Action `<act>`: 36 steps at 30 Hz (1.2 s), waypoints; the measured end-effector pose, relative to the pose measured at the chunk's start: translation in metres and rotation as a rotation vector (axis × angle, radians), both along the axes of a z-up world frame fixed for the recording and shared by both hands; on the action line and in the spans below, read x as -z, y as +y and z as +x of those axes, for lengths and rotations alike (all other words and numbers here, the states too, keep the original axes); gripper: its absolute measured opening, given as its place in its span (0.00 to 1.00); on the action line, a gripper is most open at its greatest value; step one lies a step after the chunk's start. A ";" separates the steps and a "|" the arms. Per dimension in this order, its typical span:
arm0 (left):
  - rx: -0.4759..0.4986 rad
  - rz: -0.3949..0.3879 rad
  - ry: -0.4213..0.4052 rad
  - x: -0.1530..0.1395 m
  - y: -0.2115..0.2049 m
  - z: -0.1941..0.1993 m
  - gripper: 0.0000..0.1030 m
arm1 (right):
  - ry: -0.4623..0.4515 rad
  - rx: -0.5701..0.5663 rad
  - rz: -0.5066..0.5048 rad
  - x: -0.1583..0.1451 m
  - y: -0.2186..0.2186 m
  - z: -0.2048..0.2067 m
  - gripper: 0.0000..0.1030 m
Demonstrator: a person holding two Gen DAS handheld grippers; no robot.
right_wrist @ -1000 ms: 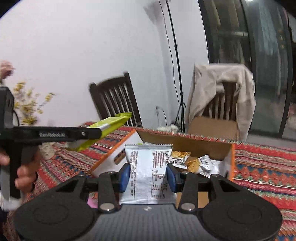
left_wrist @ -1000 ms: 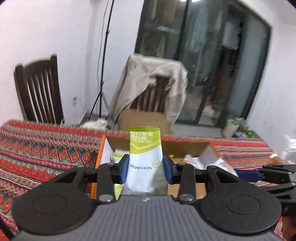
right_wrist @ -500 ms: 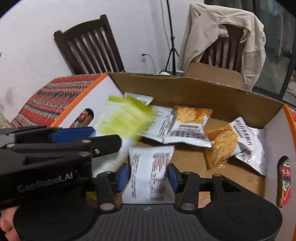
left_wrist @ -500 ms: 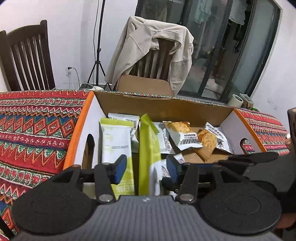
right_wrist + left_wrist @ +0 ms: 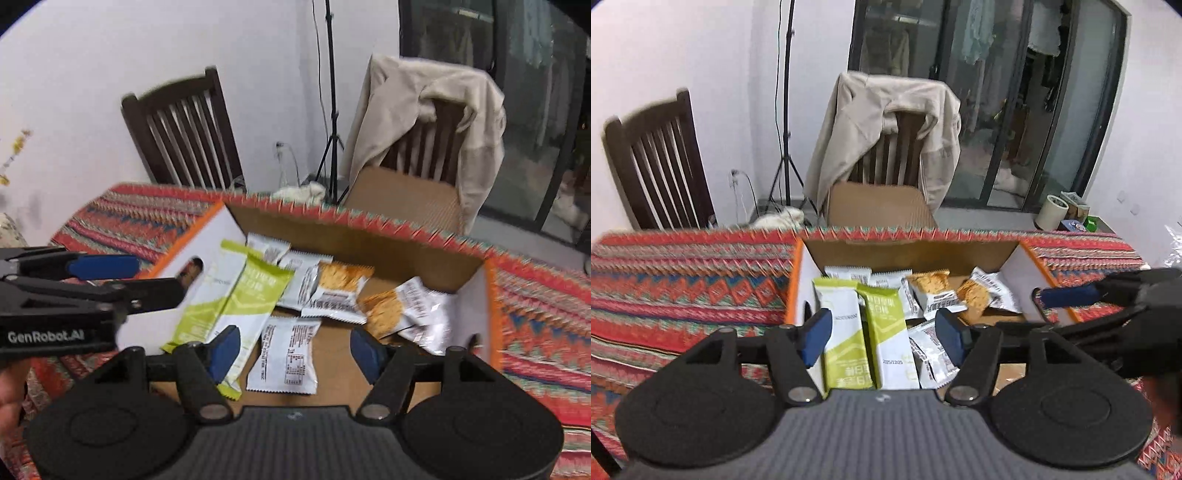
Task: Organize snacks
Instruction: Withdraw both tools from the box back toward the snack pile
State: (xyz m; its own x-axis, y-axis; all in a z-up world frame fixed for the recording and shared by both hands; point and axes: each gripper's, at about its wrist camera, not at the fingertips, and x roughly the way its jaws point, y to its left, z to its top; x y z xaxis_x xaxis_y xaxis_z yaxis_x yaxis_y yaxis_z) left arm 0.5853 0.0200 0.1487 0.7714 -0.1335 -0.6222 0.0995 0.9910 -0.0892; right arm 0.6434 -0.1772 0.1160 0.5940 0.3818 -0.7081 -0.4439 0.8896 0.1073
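Note:
An open cardboard box (image 5: 912, 251) with orange-edged white sides sits on the patterned tablecloth and holds several snack packets. Two green-and-white bars (image 5: 882, 332) lie side by side at its left. My left gripper (image 5: 884, 338) hovers above them, jaws opening, pads clear of both bars. In the right wrist view a white packet (image 5: 284, 360) lies flat on the floor of the box (image 5: 351, 236). My right gripper (image 5: 294, 353) hangs over the packet, jaws opening, touching nothing. Orange cracker packets (image 5: 340, 284) rest further back.
A red patterned cloth (image 5: 683, 288) covers the table. Beyond it stand a dark wooden chair (image 5: 657, 170), a chair draped with a beige jacket (image 5: 890, 122) and a tripod (image 5: 785, 110). A hand (image 5: 11, 391) shows at the left edge.
Both grippers came over the box and let go: the green bar and the white packet now lie inside. Both jaws stand wider and have drawn back from the box.

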 end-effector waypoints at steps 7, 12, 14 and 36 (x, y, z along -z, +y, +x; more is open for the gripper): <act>0.041 0.013 -0.110 -0.074 -0.003 -0.098 0.86 | -0.142 0.023 0.016 -0.081 -0.043 -0.081 0.77; 0.063 0.001 -0.221 -0.112 -0.005 -0.192 0.98 | -0.243 0.022 0.028 -0.124 -0.071 -0.168 0.84; 0.066 -0.004 -0.253 -0.118 -0.003 -0.230 1.00 | -0.285 0.026 0.034 -0.135 -0.081 -0.203 0.92; 0.017 0.096 -0.446 0.000 -0.019 -0.505 1.00 | -0.474 0.055 0.144 -0.032 -0.155 -0.526 1.00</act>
